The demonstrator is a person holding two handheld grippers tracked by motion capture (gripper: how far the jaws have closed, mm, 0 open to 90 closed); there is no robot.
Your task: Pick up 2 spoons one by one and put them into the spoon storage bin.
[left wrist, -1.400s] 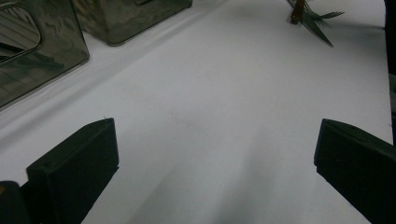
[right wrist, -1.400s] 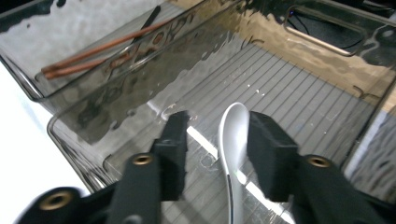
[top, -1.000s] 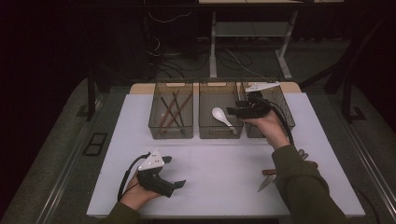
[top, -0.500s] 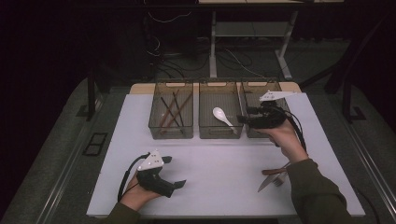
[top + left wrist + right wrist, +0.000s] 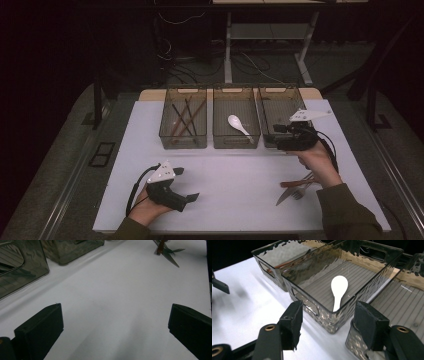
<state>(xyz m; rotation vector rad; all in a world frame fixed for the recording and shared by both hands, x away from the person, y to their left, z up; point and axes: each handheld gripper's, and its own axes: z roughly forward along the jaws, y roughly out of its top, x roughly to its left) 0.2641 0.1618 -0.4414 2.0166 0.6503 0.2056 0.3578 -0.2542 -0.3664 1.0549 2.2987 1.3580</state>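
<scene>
Three smoky clear bins stand in a row at the back of the white table (image 5: 235, 170). Brown chopsticks (image 5: 182, 120) lie in the left bin (image 5: 183, 142), a white spoon (image 5: 238, 124) in the middle bin (image 5: 236, 144). My right gripper (image 5: 274, 138) hovers at the front of the right bin (image 5: 280, 95), jaws apart with nothing between them. In the right gripper view it (image 5: 329, 315) faces the middle bin's (image 5: 312, 303) near corner and the spoon (image 5: 339, 288). My left gripper (image 5: 192, 197) rests at the front left, open (image 5: 115, 322) over bare table.
A small pile of cutlery (image 5: 296, 187), a fork, a knife and a brown-handled piece, lies at the front right beside the right forearm; the same cutlery (image 5: 167, 251) appears far off in the left gripper view. The right bin's ribbed floor (image 5: 394, 307) looks bare.
The right hand has drawn back from over the bins toward the near side and a little right. The left hand has stayed put.
</scene>
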